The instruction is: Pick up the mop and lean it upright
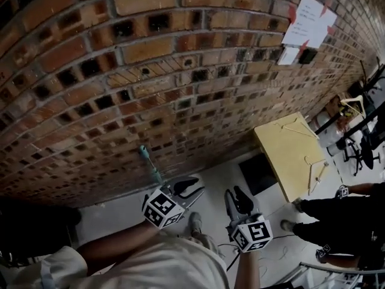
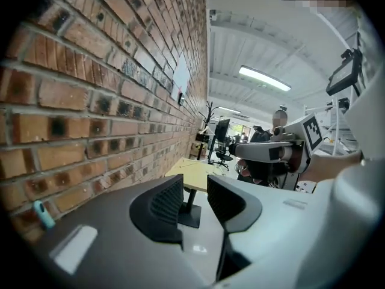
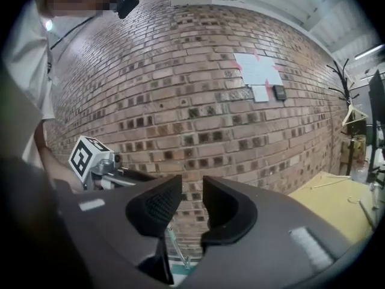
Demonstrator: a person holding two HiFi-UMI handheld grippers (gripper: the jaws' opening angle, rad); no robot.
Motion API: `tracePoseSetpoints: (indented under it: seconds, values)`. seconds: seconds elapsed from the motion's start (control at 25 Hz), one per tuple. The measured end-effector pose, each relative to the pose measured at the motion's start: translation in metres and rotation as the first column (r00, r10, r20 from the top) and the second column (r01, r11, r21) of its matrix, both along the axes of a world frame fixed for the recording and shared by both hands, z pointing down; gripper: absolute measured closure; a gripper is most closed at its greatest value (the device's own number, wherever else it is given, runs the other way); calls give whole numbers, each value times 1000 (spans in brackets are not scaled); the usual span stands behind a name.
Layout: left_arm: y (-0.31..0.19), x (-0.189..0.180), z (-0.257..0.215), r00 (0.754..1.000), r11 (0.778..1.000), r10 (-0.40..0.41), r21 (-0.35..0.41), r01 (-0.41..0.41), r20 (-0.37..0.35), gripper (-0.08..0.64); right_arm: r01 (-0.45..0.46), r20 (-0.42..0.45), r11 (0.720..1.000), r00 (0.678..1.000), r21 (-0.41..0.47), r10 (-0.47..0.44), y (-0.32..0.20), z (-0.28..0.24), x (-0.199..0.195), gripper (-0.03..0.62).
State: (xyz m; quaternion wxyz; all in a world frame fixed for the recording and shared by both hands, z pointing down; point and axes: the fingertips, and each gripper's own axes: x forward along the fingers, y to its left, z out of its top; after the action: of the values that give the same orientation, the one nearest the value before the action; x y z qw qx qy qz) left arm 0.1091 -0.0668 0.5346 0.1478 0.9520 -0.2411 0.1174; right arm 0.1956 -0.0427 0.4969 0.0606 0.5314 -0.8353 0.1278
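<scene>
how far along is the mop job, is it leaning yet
Done, it seems: the mop stands upright against the brick wall. In hand: nothing; the left claw and right claw are slightly apart and empty. Left: nothing obvious.

Pictured propped near-upright against brick wall (image 1: 180, 71): teal-handled mop (image 1: 151, 164), slim shaft slightly tilted, teal base down at floor.

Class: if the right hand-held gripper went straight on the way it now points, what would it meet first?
The right hand-held gripper would most likely meet the brick wall, seen through its parted jaws. The mop handle leans lower, seemingly beneath that line, though depth is unclear.
</scene>
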Motion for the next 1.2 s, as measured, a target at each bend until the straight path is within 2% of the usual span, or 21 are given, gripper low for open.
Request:
tracePoseSetpoints:
  seconds: [0.16,0.28,0.56,0.76,0.96,1.04,1.2]
  values:
    - [-10,-38,7,995,995,-103,-10,103,17,419,98,12,995,995,-11,-98,-21,7,-33,482]
    - [-17,-70,14,982,983,-184,-21,185,34,419,166,25,986,986,-17,-166,-36,12,-57,482]
    - [-23,-140,26,927,927,-369,-40,372,65,419,314,41,949,949,-36,-313,-64,23,-107,482]
    - [-22,-170,28,894,895,-442,-36,445,71,438,372,42,927,928,-41,-370,-73,24,-129,482]
    - [-24,-186,27,866,863,-499,-66,501,40,436,400,38,915,916,-46,-398,-75,26,-140,482]
    - [-23,-189,27,862,860,-505,-66,506,41,433,405,37,913,914,-45,-403,-75,25,-143,482]
    - [-22,-188,28,870,867,-491,-66,494,47,431,412,47,911,911,-34,-410,-73,28,-143,482]
